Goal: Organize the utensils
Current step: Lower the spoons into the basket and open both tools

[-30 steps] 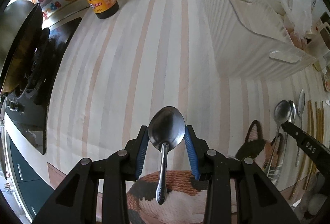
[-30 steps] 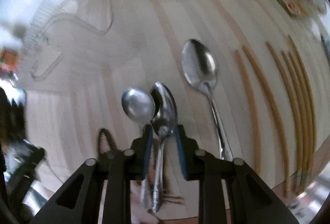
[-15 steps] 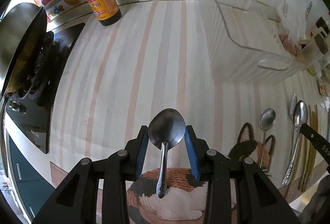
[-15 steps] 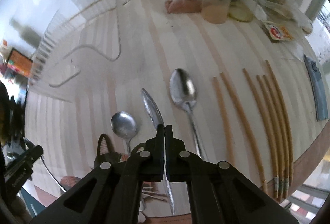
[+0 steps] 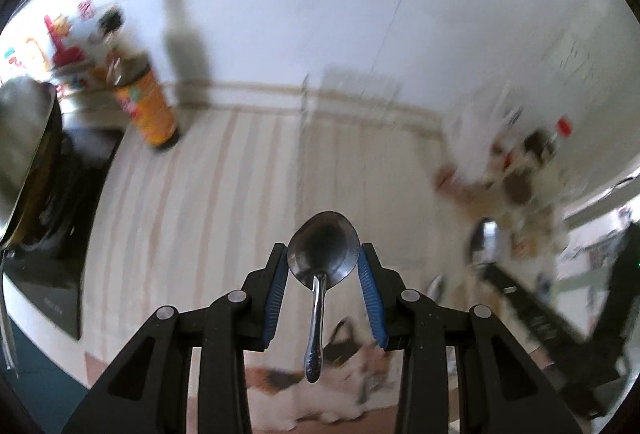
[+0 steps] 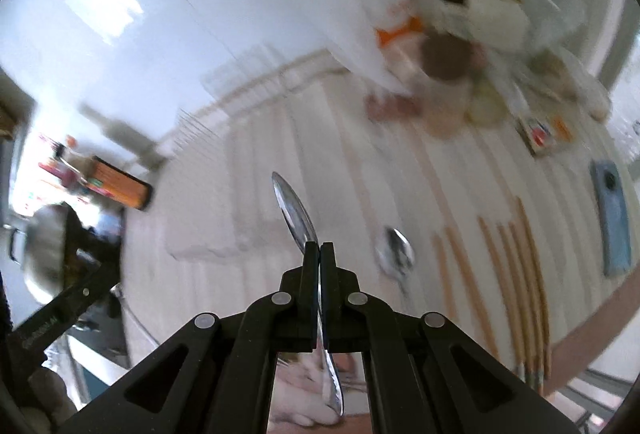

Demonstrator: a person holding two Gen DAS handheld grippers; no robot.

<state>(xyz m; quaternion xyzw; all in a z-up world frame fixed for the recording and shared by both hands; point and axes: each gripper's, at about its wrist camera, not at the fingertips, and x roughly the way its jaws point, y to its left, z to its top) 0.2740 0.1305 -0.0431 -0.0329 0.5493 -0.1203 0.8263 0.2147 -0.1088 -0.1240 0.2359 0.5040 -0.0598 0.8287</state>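
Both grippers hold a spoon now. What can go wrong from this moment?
1. The left gripper grips its spoon only across the round bowl, with the handle hanging free below; on such curved metal it may swivel or slip out.
2. The right gripper pinches the second spoon edge-on at the thin neck, so it may pivot between the fingers.
3. The clear ribbed bin is hard to see, so a spoon tip might strike its wall.

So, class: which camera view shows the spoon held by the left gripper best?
The left wrist view. There the spoon sits sharp and central, bowl facing the camera between the blue pads of the left gripper, handle hanging down. The right wrist view shows only that gripper's black body at the left edge; its spoon cannot be made out.
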